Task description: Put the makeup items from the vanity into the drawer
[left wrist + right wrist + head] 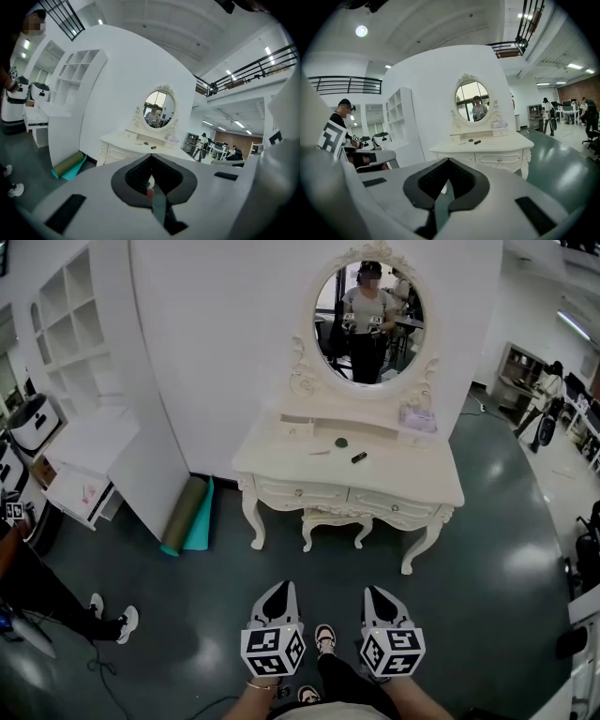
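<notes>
The left gripper (278,589) and right gripper (377,594), both closed on nothing, sit well short of the vanity (272,463) bearing the makeup items (359,457), so this looks like the approach, with a shut drawer (298,491) to open next.

You faced a white wall (216,352) — dark glossy floor (497,549) underfoot, white shelving (75,324) at your left, ceiling lamp (361,31) lit.
</notes>
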`<state>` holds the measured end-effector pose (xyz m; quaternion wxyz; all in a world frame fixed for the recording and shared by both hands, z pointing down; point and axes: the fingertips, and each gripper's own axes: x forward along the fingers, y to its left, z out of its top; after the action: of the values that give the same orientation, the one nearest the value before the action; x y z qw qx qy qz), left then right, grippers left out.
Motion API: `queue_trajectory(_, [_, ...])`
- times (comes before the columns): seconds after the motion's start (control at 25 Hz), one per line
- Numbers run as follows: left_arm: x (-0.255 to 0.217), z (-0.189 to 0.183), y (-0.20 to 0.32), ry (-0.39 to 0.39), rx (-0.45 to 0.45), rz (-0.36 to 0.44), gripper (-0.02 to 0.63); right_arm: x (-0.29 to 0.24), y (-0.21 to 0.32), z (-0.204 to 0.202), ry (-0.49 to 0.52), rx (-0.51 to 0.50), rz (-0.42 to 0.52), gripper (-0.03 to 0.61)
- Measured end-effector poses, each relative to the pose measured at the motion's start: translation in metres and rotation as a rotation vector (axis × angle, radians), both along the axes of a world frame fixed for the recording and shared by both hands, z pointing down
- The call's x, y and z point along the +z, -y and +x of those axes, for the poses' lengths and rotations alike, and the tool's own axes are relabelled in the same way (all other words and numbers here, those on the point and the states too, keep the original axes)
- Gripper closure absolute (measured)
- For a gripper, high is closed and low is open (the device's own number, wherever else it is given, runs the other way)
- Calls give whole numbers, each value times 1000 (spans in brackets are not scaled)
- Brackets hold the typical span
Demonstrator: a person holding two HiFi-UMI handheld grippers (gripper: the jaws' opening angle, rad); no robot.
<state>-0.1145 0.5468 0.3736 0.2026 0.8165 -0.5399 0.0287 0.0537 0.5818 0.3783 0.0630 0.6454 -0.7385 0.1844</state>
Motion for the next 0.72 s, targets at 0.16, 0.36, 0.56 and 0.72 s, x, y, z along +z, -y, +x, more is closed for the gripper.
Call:
queue_trajectory(0.16, [3,-2,36,22,-23,-1,606,8,45,0,11,-27,-12,563])
queue_trajectory(0.36, [-5,1,94,33,-68,6,606,1,111,0,13,-78,1,563])
queue_trajectory(0.56, [-11,16,144,58,-86,18,606,3,167,19,20,-83,-4,563])
queue_trajectory(0.72, [-8,29,178,84,-82,12,606,7,203,39,39,-60,-13,563])
